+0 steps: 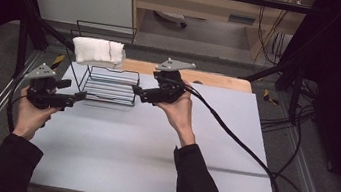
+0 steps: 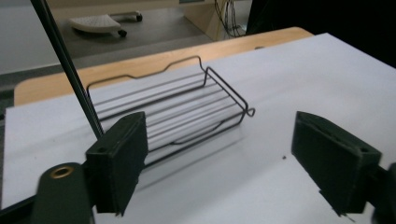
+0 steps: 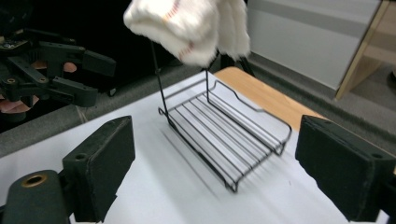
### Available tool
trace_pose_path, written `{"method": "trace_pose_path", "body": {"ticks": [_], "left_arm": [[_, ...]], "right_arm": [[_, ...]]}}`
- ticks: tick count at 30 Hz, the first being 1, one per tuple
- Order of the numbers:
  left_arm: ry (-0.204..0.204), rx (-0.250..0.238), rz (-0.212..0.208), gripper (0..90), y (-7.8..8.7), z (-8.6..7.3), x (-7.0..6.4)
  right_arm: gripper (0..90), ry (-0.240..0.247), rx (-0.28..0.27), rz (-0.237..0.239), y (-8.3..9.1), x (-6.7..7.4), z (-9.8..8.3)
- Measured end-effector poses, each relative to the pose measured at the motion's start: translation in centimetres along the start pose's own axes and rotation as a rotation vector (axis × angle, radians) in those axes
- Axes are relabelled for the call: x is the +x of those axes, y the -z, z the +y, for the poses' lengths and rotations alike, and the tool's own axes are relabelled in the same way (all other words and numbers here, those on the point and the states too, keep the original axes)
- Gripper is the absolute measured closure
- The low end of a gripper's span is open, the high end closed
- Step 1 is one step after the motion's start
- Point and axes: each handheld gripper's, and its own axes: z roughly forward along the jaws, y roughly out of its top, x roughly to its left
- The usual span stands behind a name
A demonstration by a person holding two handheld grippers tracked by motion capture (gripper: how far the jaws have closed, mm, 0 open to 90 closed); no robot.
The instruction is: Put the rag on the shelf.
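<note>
The left hand-held gripper [image 1: 80, 95] sits at about 9 o'clock on the surface [image 1: 151, 144] in the high view, held low over it in the person's left hand [image 1: 32, 114], its jaws pointing toward 3 o'clock. In the left gripper view its two black jaws stand wide apart with nothing between them; bare white surface and the near edge of the wire rack [image 2: 187, 112] show through the gap.

The right hand-held gripper [image 1: 137, 92] is near the centre of the high view, a little toward 12 o'clock, held in the right hand [image 1: 179, 110], with its jaws pointing toward 9 o'clock at the rack. In the right gripper view its jaws are likewise spread wide and hold nothing. A black cable [image 1: 233, 135] trails from it toward 4 o'clock and off the surface edge.

Between the two hand-held grippers, toward 11 o'clock from centre, stands the black wire rack [image 1: 109, 87]: a low tray of parallel wires resting on the surface, with a tall upright frame rising at its far-left side. Neither hand-held gripper touches it; both tips are just beside its ends.

A white towel [image 1: 98, 51] with a thin red stripe is draped over the top bar of the upright frame, hanging at about 12 o'clock above the tray, clear of both hand-held grippers. In the right gripper view the towel [image 3: 187, 28] hangs bunched at the top, with the left hand-held gripper [image 3: 100, 79] at 9 o'clock.
</note>
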Motion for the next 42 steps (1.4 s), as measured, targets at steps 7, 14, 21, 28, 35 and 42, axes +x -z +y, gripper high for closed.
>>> {"method": "trace_pose_path", "body": {"ticks": [7,14,21,28,35,42], "left_arm": [[-0.019,0.055,0.011,7.6,-1.1,-2.6,-0.9],[-0.012,0.113,-0.016,6.4,-2.3,-5.2,-1.9],[-0.028,0.141,-0.046,7.0,-3.0,-7.2,-2.9],[-0.044,0.132,-0.069,7.3,-2.6,-8.3,-3.3],[-0.069,0.153,-0.08,8.0,-2.6,-9.2,-3.6],[-0.073,0.16,-0.09,8.3,-2.6,-9.8,-3.8]], "right_arm": [[4.7,-0.055,0.014,-0.01,2.6,-2.0,-3.2],[1.6,-0.097,0.029,-0.023,5.2,-4.0,-7.2],[0.4,-0.133,0.06,-0.035,7.8,-5.4,-12.0],[0.3,-0.172,0.076,-0.037,10.4,-6.5,-16.6],[0.3,-0.208,0.078,-0.059,13.0,-7.2,-20.3],[0.3,-0.231,0.082,-0.086,14.7,-7.7,-22.5]]}}
